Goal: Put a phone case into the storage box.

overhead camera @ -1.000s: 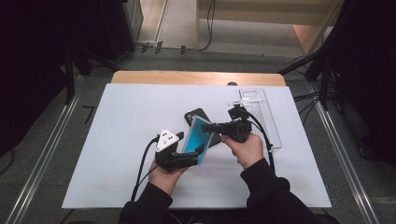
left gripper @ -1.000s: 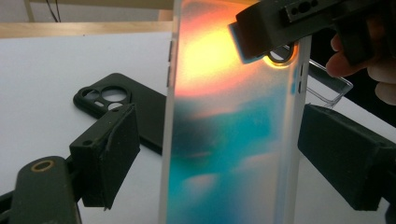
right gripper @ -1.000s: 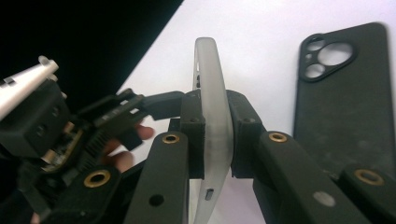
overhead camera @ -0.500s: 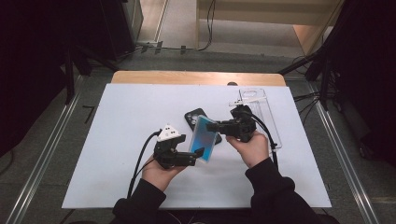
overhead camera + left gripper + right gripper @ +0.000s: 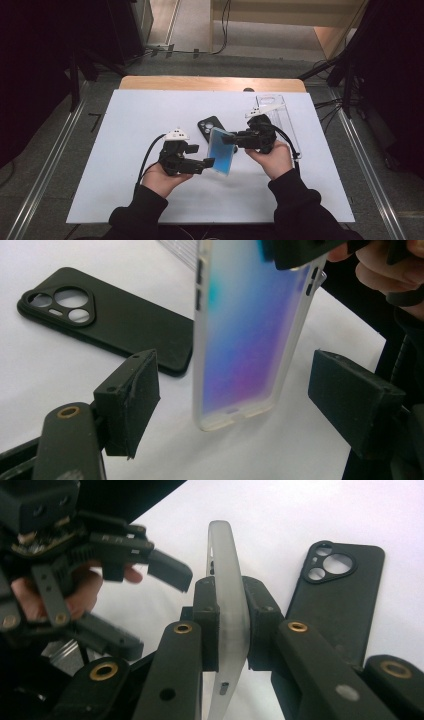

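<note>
At the frame's centre, the right gripper (image 5: 231, 139) pinches the blue phone case (image 5: 222, 157) at its upper edge. The left gripper (image 5: 210, 163) has its jaws spread, the case's lower end hanging between them untouched. A black case (image 5: 207, 125) lies flat behind.

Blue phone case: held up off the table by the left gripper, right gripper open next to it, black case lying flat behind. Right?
Wrong on the grippers. The right gripper is shut on the blue phone case, as the right gripper view shows. The left gripper is the open one, its jaws apart on either side of the case's lower end. The black case does lie flat on the table behind.
</note>
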`<state>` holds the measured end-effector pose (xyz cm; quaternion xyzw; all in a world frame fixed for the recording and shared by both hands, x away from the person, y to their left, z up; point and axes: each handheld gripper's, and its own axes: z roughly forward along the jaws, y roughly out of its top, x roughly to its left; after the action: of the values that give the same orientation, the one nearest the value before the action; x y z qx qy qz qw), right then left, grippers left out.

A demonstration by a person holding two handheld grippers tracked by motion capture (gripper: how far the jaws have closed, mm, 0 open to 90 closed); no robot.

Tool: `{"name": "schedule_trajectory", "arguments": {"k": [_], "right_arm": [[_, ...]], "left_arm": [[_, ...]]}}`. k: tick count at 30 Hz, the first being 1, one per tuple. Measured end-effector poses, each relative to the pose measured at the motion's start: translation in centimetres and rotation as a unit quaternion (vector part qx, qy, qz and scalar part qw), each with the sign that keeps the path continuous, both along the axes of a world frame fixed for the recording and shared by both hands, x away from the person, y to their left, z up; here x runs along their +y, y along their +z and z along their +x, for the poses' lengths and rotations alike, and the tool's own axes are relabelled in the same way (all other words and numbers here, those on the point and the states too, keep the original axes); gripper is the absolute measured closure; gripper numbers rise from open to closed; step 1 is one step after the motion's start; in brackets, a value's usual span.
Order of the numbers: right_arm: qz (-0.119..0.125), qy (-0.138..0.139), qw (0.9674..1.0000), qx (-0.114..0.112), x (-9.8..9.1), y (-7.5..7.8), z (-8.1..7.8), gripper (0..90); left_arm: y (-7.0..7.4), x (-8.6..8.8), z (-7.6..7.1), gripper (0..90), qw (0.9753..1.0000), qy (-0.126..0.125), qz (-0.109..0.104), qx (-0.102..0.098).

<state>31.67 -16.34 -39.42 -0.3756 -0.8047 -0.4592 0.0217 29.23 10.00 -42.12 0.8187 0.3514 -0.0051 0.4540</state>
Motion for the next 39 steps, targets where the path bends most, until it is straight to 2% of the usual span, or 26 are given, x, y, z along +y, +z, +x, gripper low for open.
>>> {"name": "schedule_trajectory", "arguments": {"k": [6, 10, 12, 14, 17, 20, 23, 27, 30, 33, 39], "right_arm": [[-0.008, 0.030, 0.9991, -0.027, -0.3, 0.0, -0.2, 76.6], [-0.009, 0.048, 0.9984, -0.028, -0.6, 0.0, -0.3, 76.6], [-0.010, 0.056, 0.9978, -0.033, -0.7, 0.0, -0.3, 76.6], [-0.011, 0.069, 0.9969, -0.038, -0.8, 0.0, -0.4, 76.6], [-0.013, 0.086, 0.9952, -0.045, -0.9, 0.1, -0.5, 76.6], [-0.015, 0.100, 0.9940, -0.042, -0.9, 0.1, -0.5, 76.6], [-0.016, 0.118, 0.9919, -0.046, -0.8, 0.1, -0.6, 76.6], [-0.018, 0.150, 0.9872, -0.052, -0.4, 0.0, -0.7, 76.6], [-0.020, 0.168, 0.9841, -0.054, -0.1, -0.1, -0.8, 76.6], [-0.021, 0.184, 0.9813, -0.055, 0.3, -0.3, -0.9, 76.6], [-0.017, 0.202, 0.9779, -0.052, 0.5, -0.5, -0.8, 76.6]], "left_arm": [[0.6, 0.4, 0.3, 25.8, 0.9995, -0.027, 0.005, -0.016], [0.9, 0.5, 0.4, 27.3, 0.9989, -0.038, 0.012, -0.026], [1.0, 0.5, 0.5, 27.2, 0.9987, -0.044, 0.013, -0.022], [1.1, 0.5, 0.8, 27.1, 0.9979, -0.061, 0.006, -0.020], [1.3, 0.4, 0.9, 27.1, 0.9961, -0.080, 0.008, -0.036], [1.4, 0.5, 1.3, 27.2, 0.9951, -0.094, -0.002, -0.031], [1.6, 0.6, 1.6, 30.7, 0.9941, -0.105, -0.007, -0.023], [1.9, 0.7, 1.8, 33.2, 0.9922, -0.122, -0.007, -0.025], [2.0, 0.8, 2.1, 36.8, 0.9907, -0.134, -0.014, -0.019], [2.0, 0.8, 2.2, 37.2, 0.9891, -0.146, -0.012, -0.020], [2.1, 0.8, 2.4, 43.9, 0.9838, -0.177, -0.008, -0.026]]}}
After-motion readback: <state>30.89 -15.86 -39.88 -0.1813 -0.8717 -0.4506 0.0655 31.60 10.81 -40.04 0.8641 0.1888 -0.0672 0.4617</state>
